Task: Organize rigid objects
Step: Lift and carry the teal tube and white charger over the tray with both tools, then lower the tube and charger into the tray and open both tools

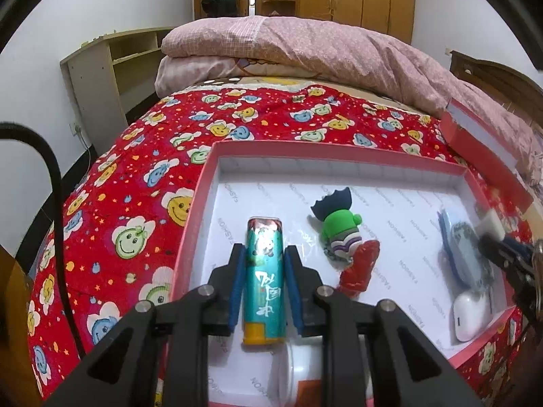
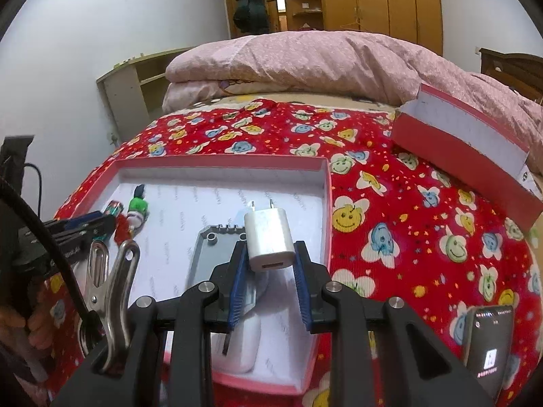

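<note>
A pink box (image 1: 339, 151) with a white lining lies open on the bed. My left gripper (image 1: 264, 254) is shut on a teal lighter (image 1: 264, 278) and holds it over the box's left part. A green toy figure (image 1: 339, 234) and a red piece (image 1: 359, 271) lie beside it. My right gripper (image 2: 269, 247) is shut on a white plug charger (image 2: 268, 237) above the box's right part (image 2: 325, 203). Below it lie a blue-grey phone case (image 2: 210, 257) and a white mouse-like object (image 2: 242, 346).
The red patterned bedspread (image 2: 407, 230) surrounds the box. The box lid (image 2: 465, 139) leans at the far right. A black phone (image 2: 488, 342) lies at the near right. A folded pink quilt (image 1: 288, 47) lies at the bed's far end. A metal clip (image 2: 112, 288) hangs on the right gripper.
</note>
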